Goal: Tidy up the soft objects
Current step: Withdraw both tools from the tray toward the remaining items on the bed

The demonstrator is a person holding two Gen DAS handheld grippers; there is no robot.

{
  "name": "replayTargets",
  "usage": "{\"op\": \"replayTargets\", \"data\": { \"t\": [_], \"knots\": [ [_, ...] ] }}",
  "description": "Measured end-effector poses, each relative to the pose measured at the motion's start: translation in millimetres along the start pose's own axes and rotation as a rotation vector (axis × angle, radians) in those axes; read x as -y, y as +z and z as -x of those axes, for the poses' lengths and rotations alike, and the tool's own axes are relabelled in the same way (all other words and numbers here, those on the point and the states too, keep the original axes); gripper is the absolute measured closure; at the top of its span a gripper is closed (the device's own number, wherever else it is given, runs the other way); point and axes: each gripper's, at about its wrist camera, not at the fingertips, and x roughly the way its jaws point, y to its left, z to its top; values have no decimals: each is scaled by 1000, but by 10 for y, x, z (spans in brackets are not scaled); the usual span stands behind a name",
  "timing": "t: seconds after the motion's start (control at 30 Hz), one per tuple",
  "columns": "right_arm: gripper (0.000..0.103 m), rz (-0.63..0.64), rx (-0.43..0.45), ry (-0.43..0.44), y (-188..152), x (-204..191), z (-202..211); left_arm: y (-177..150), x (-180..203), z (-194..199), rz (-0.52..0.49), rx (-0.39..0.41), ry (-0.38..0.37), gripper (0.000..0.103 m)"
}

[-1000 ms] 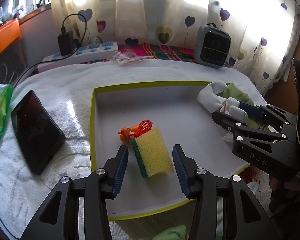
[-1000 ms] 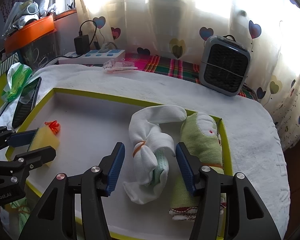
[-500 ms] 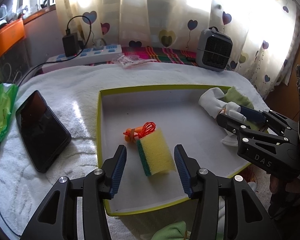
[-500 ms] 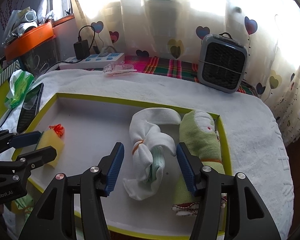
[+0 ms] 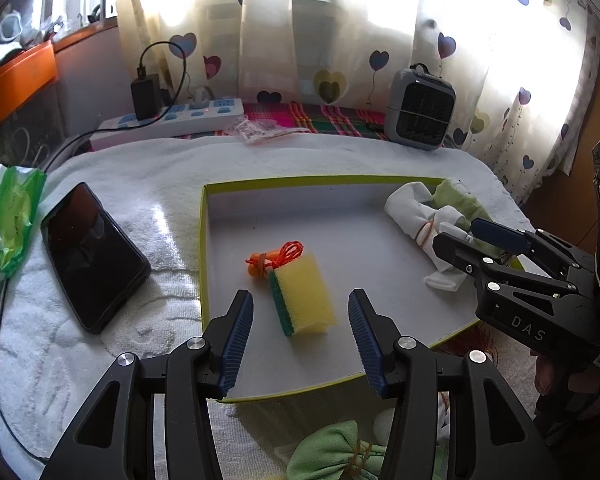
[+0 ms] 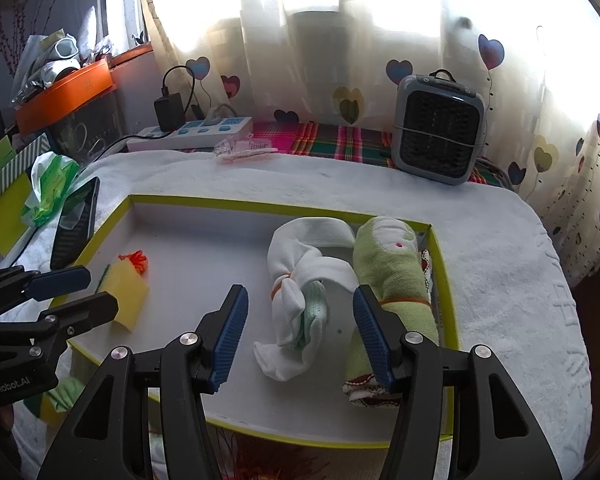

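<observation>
Left wrist view first: the left gripper (image 5: 300, 336) hangs over the near left part of the yellow-rimmed tray (image 5: 202, 240), jaws apart with nothing in them. They've just been spreading a bit wider. The yellow sponge (image 5: 305, 294) lies on the tray floor framed between them, untouched, with an orange cord bundle (image 5: 276, 258) right against its far end. This view also gets the black phone (image 5: 90, 254) flat on the white towel (image 5: 140, 184), plus a green cloth bundle (image 5: 332, 456) lying outside the tray's near rim, which the other camera mostly misses.

Right wrist view: the right gripper (image 6: 298, 336) is also parted and empty, hovering over the tray's right side. The white sock bundle (image 6: 300, 280) sits between its fingers without contact, and the rolled green towel (image 6: 392, 276) lies just beside it along the right wall. Only here is the roll's full length visible; the left camera catches just its tip.
</observation>
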Motion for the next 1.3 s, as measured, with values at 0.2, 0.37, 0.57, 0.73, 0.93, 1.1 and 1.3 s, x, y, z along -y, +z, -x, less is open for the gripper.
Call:
{"op": "replayTargets", "data": {
  "t": [0.2,0.37,0.57,0.73,0.93,1.1,1.3],
  "knots": [
    [47,-8,12,8,-45,-23,113,-52,15,113,2,12,-5,54],
    [47,-14,19,16,-99,-48,204,-113,16,210,7,21,-7,54],
    [47,-29,25,22,-168,-50,303,-188,17,317,10,31,-3,54],
    [47,-44,29,27,-235,-38,383,-257,5,406,17,40,-5,54],
    [47,-67,38,27,-317,14,508,-340,-45,504,29,49,2,54],
    [47,-108,40,29,-404,101,590,-411,-106,589,46,60,11,54],
    [47,-140,38,21,-510,168,671,-497,-231,640,85,64,14,54]
  ]
}}
